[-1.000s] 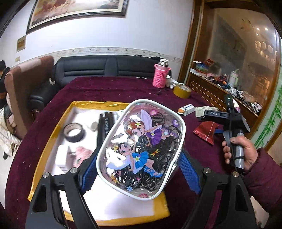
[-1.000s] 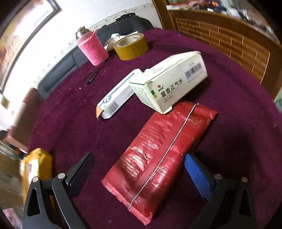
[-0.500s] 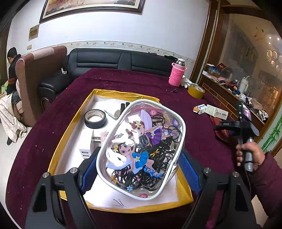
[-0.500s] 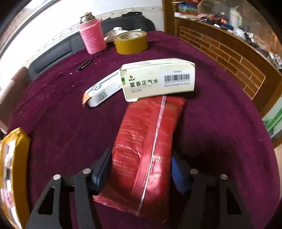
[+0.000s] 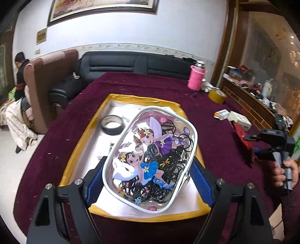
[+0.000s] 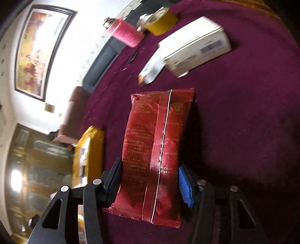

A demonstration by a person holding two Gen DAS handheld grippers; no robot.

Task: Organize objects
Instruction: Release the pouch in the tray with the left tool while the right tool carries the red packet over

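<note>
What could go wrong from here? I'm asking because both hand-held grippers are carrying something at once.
1. The left hand-held gripper grips the rounded clear cartoon-print pouch of black hair ties by its sides only; it may slip onto the yellow-rimmed tray.
2. The right hand-held gripper pinches the soft red foil packet near its lower end, so it could sag or slide out.

Left tongs (image 5: pixel 148 172) clamped wide; right tongs (image 6: pixel 150 180) clamped (tilted sideways).

Black sofa (image 5: pixel 131 63), framed painting (image 5: pixel 105 5), seated person (image 5: pixel 20 75).
</note>
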